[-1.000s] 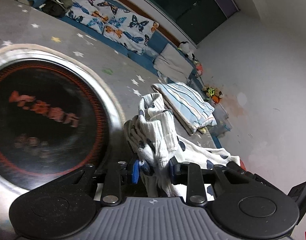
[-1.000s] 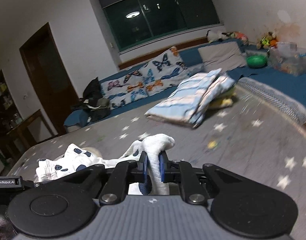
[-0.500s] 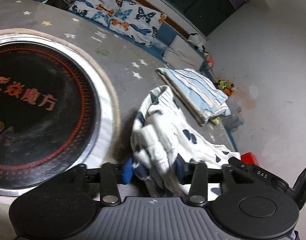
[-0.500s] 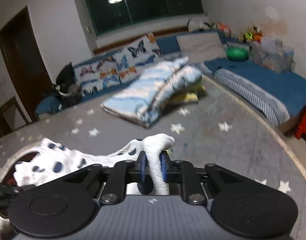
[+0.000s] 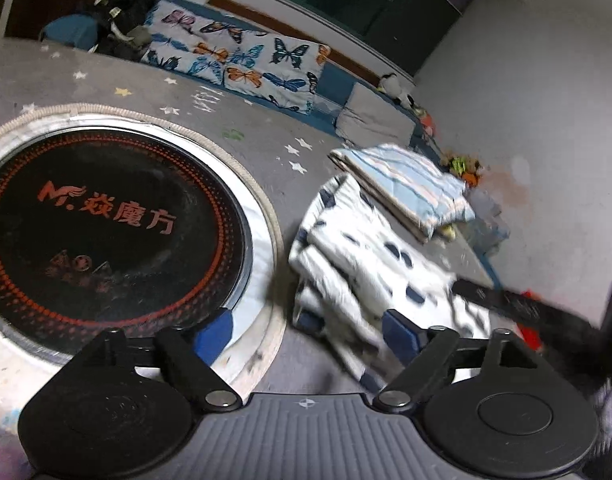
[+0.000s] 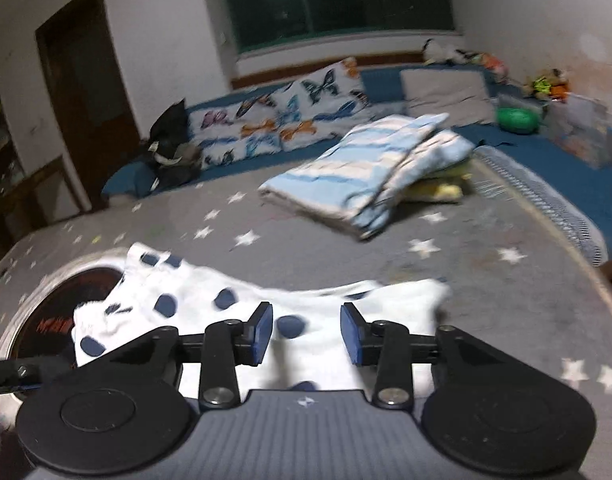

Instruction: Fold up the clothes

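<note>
Left gripper (image 5: 306, 330): jaws spread wide, gripping nothing. The spotted white garment (image 5: 357, 264) lies bunched on the grey star cloth (image 5: 242, 148), reaching between the blue pads toward the right one. Round black burner plate (image 5: 106, 224) just left of it. Right gripper (image 6: 306, 332): jaws apart, released; garment (image 6: 234, 304) spreads flat beneath and beyond them. Farther off, a folded blue-striped blanket (image 6: 361, 176); butterfly cushions (image 6: 286, 120) behind.
</note>
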`<act>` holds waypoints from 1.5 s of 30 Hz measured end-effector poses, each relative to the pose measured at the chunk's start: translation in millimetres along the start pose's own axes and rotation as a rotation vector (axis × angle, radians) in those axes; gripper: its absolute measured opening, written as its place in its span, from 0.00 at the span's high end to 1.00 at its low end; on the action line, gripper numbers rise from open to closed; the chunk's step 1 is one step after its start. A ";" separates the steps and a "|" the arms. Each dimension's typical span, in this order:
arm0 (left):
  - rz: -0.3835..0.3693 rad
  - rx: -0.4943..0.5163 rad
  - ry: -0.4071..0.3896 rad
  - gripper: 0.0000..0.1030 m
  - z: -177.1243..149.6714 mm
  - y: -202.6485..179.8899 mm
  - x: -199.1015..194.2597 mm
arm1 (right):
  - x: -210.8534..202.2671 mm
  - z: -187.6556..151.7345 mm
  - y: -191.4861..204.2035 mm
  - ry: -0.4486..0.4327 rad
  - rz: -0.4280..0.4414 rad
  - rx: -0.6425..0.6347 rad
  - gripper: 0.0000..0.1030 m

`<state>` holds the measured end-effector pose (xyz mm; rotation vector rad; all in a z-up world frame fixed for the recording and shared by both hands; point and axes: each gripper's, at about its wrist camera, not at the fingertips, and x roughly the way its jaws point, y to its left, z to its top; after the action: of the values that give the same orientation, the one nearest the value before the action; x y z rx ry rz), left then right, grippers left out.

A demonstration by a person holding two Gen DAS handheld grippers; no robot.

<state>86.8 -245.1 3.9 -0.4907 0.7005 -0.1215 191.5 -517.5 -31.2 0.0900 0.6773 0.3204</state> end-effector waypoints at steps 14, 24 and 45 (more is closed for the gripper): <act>0.004 0.060 0.010 0.00 -14.9 -0.9 -12.6 | 24.0 -9.4 45.9 0.062 0.014 -0.132 0.39; 0.028 0.081 0.014 0.00 -9.9 -9.1 -4.4 | -3.9 -28.5 63.5 0.039 0.110 -0.151 0.34; 0.068 0.219 0.012 0.00 -3.5 -45.9 19.8 | -77.7 -74.3 61.5 -0.028 0.193 -0.182 0.21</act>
<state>102.2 -292.1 11.5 -0.2567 0.7055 -0.1352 71.7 -485.7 -30.9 -0.0135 0.6097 0.5641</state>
